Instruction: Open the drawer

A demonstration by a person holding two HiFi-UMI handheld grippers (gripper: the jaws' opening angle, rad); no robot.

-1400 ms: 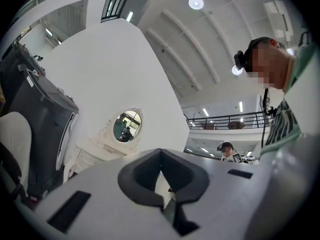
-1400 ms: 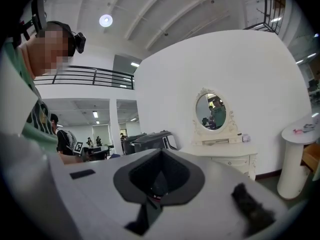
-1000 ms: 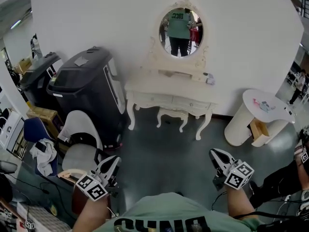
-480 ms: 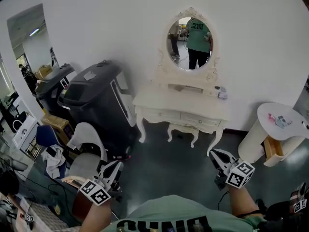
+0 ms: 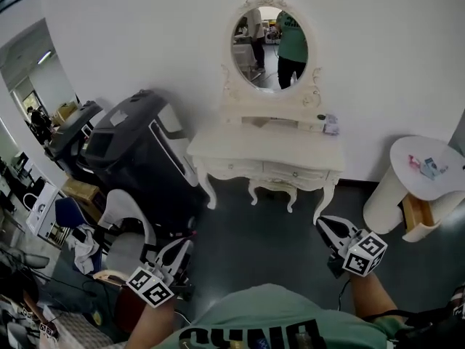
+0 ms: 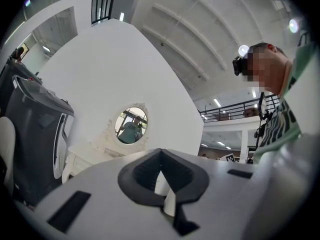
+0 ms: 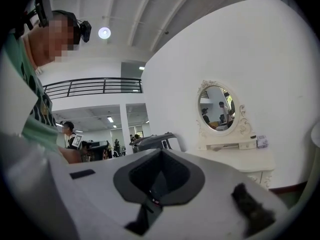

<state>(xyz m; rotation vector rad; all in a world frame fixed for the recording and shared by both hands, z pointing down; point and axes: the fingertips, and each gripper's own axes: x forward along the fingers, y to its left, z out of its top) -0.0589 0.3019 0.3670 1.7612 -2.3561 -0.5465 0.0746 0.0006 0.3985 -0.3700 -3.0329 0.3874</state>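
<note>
Nothing done yet. Drawer (image 5: 296, 171) sits shut in the white counter (image 5: 265, 145) under the mirror (image 5: 269, 41), well ahead of you. Left tool (image 5: 181, 246) and right tool (image 5: 324, 226) both closed, empty (approach, grip and pull all remain).

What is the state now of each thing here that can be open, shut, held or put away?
left gripper: fingers shut, holding nothing.
right gripper: fingers shut, holding nothing.
dressing table drawers: both closed, not touched.
stool: tucked under the dressing table.
</note>
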